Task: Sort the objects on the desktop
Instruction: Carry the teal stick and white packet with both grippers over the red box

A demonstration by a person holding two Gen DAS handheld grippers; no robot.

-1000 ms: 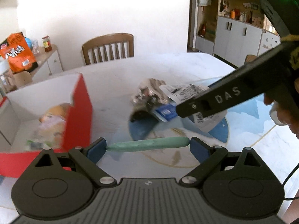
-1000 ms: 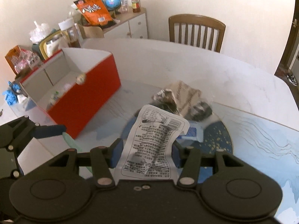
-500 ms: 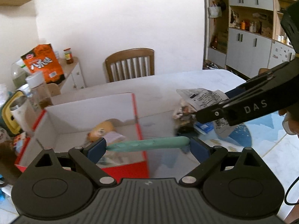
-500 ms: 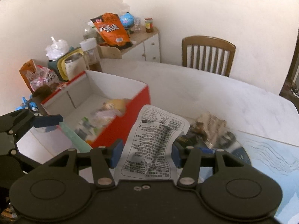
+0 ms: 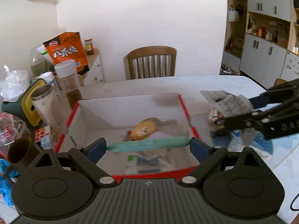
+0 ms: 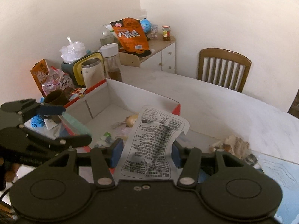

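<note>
Both grippers loaded — green packet [image 5: 147,144], printed wrapper [image 6: 153,143] — above box [image 5: 129,102].

- The left gripper [image 5: 148,145] is level, its pads pressed on both ends of something held across.
- The right gripper [image 6: 145,154] is beside it on the right, jaws clamped too.

Both wrist views face red box [image 5: 186,112] [image 6: 97,85] close, from opposite sides.

A wooden chair [image 5: 151,62] stands behind the table [image 5: 186,83], an orange bag [image 6: 130,35] atop the cabinet [image 6: 162,56].
</note>
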